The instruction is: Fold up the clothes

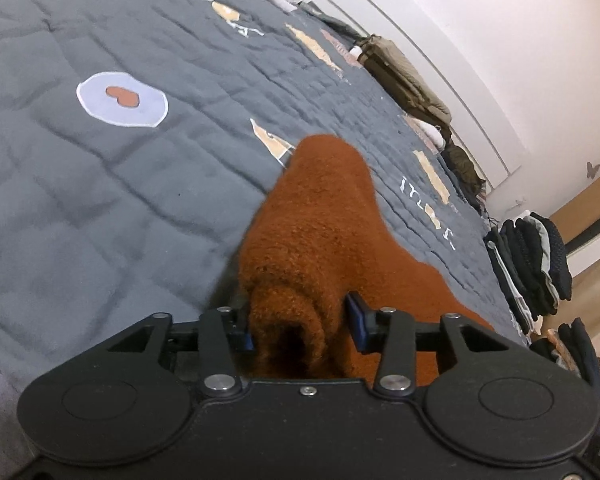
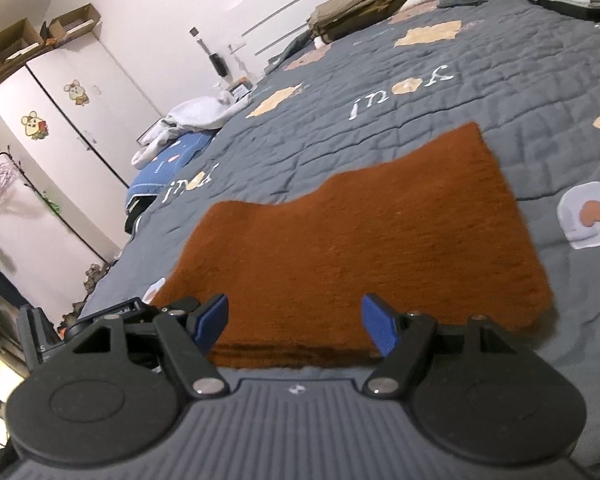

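A grey quilted bedspread [image 2: 440,112] with printed shapes covers the bed and carries everything; along its far side lie olive garments [image 2: 364,16], and in the left wrist view a stack of dark folded clothes [image 1: 528,256] sits at its edge; a white and blue heap [image 2: 180,136] lies toward the wardrobe. On the quilt lies the rust-brown knit garment [image 2: 340,248], spread flat in layers, its long axis running across the right tongs' [image 2: 296,324] line of sight; those tongs stand wide, one finger to each side above its near layered edge, gripping nothing. The left tongs [image 1: 300,320] are closed on a bunched roll of the same knit [image 1: 316,216], which trails away forward; so the left hand has the cloth, and I judge any further fold turns on that held end.
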`<state>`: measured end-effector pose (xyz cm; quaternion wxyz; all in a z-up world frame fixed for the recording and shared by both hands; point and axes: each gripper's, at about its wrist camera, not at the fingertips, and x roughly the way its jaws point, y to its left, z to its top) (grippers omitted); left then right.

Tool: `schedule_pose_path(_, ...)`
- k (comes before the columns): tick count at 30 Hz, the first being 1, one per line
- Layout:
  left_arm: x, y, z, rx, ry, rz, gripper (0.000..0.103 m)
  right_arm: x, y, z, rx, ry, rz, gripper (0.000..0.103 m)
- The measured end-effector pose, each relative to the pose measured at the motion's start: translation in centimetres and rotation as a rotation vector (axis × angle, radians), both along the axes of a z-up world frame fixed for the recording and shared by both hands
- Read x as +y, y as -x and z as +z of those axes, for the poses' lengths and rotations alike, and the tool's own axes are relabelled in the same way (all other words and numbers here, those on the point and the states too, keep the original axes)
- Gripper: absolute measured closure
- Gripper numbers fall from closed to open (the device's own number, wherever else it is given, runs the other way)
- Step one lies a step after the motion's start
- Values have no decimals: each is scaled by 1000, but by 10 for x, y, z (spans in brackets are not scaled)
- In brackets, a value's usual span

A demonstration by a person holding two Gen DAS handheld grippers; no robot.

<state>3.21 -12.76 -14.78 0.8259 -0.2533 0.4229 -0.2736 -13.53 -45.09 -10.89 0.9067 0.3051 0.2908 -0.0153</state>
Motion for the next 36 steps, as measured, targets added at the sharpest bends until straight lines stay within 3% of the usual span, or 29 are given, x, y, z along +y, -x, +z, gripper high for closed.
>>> schedule_pose_path(4,0,-1,-2,12,3,12,65,6,-8,-2,0,0,26,30)
schedule_pose_path(5,-2,-2,-3,23,-1,11,59,7,-10,-2,0,-2,33,30)
schedule_pose_path(8,-7,-3,-5,25,-13,-2,54,12,-14,-4,-4,7,53,30)
schedule_pose_path(12,-11,-2,-4,9,-26,-21,53,12,-17,-10,-22,-13,77,30)
schedule_pose_path(13,-11,-2,-4,2,-29,-19,54,13,-17,-12,-24,-17,82,30)
schedule_pose_path(15,-12,0,-2,-18,-36,-16,68,13,-19,-15,-23,-14,87,30)
schedule_pose_path(18,-10,3,3,-57,-25,-14,79,14,-20,-19,-13,-12,89,30)
schedule_pose_path(30,-28,26,31,-224,-5,-83,81,17,-21,-32,30,6,94,29)
schedule_pose_path(36,-47,43,45,-285,51,-166,81,19,-18,-35,28,16,94,28)
